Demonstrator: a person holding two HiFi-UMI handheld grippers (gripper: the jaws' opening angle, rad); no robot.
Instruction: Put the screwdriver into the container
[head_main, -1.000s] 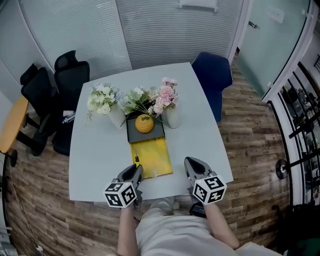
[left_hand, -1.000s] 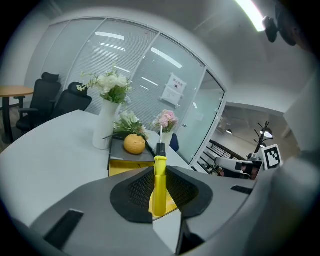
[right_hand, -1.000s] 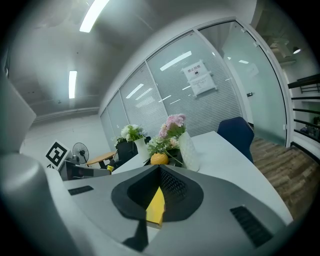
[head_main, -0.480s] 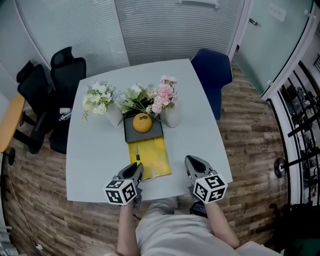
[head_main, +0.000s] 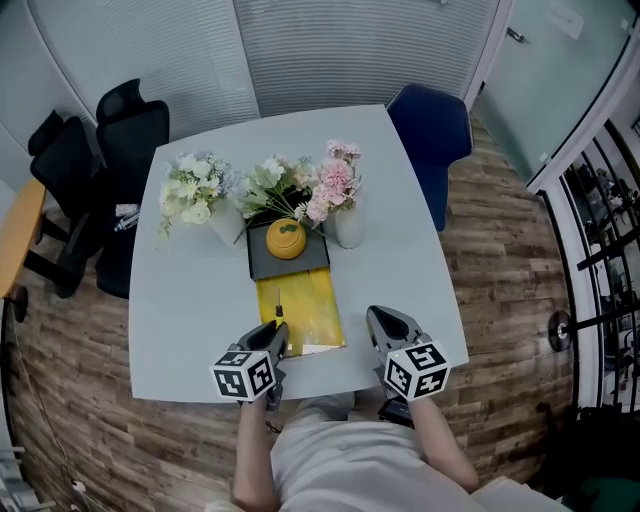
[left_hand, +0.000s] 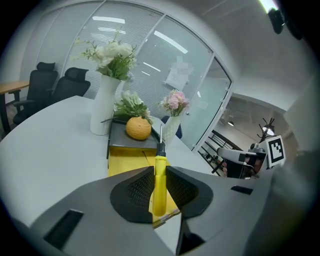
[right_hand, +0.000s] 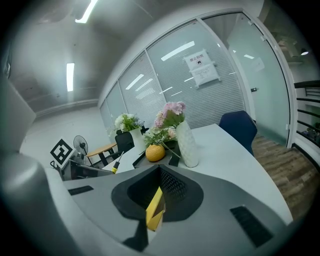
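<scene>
Now mid-carry: left claw (left_hand: 160, 170) clamped on screwdriver (left_hand: 159, 192) handle, tip pointing forward. Yellow container (head_main: 305, 310) just ahead of, below, its tips; right claw (right_hand: 160, 175) narrow, empty. Next: advance over container, lower, release.

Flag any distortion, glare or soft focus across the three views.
Head view: barrel distortion bows the table edges and the blinds; light even, shadows faint. Left gripper view: fisheye with a dark vignette; the screwdriver is sharp. Right gripper view: same vignette; ceiling strips glare and mirror in the glass wall.
</scene>
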